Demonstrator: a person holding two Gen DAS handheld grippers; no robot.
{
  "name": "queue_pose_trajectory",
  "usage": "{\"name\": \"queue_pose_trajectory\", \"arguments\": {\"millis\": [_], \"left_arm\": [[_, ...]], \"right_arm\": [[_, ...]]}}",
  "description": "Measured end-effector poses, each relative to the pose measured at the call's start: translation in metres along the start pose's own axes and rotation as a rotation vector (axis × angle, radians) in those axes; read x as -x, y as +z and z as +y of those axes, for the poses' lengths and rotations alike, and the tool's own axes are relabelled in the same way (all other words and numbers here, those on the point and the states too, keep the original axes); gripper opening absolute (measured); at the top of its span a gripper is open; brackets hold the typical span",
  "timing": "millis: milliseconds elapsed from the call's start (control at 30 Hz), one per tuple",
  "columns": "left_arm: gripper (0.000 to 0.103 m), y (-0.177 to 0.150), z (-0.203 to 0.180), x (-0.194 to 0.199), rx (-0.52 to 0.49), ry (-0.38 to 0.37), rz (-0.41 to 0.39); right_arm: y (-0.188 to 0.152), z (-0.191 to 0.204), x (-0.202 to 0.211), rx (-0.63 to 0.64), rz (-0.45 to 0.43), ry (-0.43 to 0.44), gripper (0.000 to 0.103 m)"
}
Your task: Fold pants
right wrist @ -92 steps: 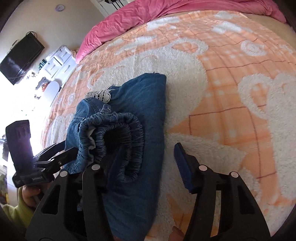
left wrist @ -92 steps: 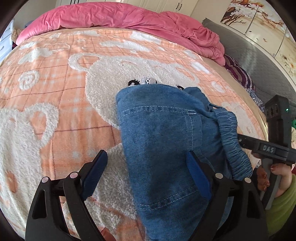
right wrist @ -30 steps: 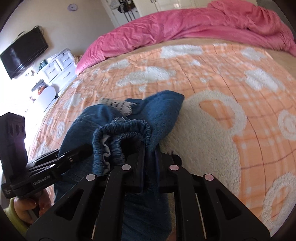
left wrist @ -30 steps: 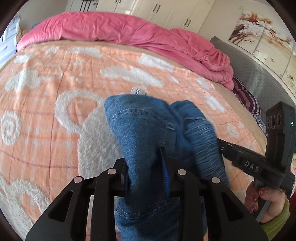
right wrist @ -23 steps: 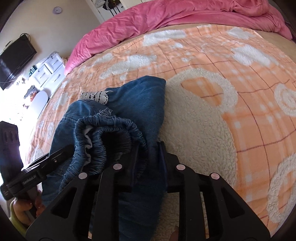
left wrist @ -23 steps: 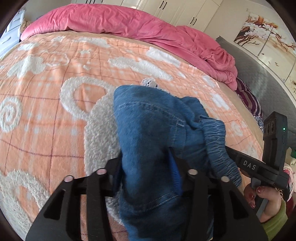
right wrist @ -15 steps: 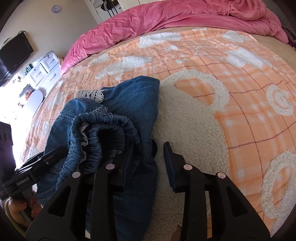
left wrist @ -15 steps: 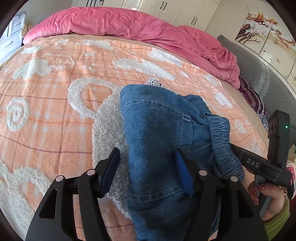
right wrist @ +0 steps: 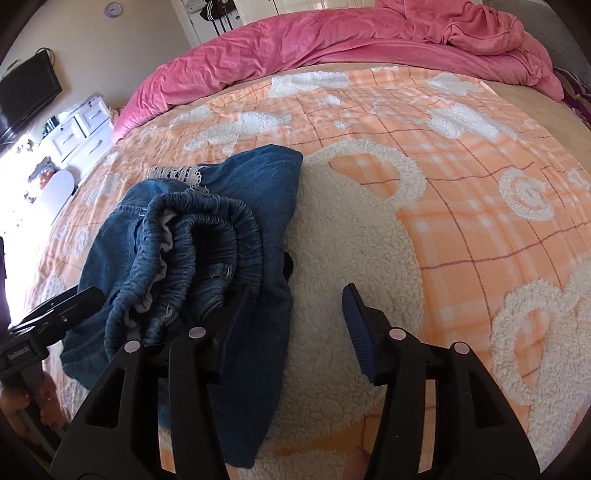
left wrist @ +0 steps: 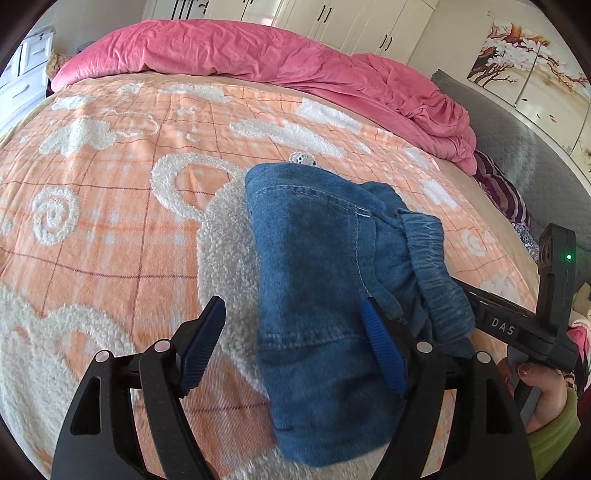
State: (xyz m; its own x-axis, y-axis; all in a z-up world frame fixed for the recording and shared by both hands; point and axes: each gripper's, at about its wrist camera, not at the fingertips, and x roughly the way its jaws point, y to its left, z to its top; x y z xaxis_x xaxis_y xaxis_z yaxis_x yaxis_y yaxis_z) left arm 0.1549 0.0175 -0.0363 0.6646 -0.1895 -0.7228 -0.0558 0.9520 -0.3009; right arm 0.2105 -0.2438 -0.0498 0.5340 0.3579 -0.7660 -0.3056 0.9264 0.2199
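Observation:
The blue denim pants (left wrist: 317, 280) lie folded in a compact bundle on the orange and white blanket (left wrist: 110, 192). Their elastic waistband (right wrist: 207, 236) bunches on top, and a white lace trim (right wrist: 177, 172) peeks out at the far end. My left gripper (left wrist: 295, 343) is open, its jaws straddling the near edge of the bundle without holding it. My right gripper (right wrist: 295, 325) is open beside the bundle, its left finger (right wrist: 236, 314) against the denim and its right finger (right wrist: 356, 325) over the fleece. The right gripper also shows in the left wrist view (left wrist: 517, 325).
A pink duvet (left wrist: 258, 55) is heaped along the far side of the bed. White wardrobes (left wrist: 332, 18) stand behind it. A white dresser (right wrist: 77, 129) and a wall TV (right wrist: 26, 92) are at the left. A grey headboard (left wrist: 524, 158) is at the right.
Both grippers were shut on the pants and held them slightly raised one second ago. They have since opened and let go, and the bundle now rests on the blanket.

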Motion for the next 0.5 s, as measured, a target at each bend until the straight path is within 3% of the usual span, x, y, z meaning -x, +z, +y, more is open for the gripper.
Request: {"name": "queue_pose_trajectory", "arguments": {"millis": [133, 500], "left_arm": [[0.081, -0.006, -0.001, 0.007, -0.003, -0.004, -0.002], [0.082, -0.022, -0.004, 0.029, -0.015, 0.000, -0.022]], "right_arm": [[-0.004, -0.001, 0.005, -0.001, 0.000, -0.007, 0.046], [-0.020, 0.001, 0.023, 0.005, -0.005, -0.020, 0.062]]}}
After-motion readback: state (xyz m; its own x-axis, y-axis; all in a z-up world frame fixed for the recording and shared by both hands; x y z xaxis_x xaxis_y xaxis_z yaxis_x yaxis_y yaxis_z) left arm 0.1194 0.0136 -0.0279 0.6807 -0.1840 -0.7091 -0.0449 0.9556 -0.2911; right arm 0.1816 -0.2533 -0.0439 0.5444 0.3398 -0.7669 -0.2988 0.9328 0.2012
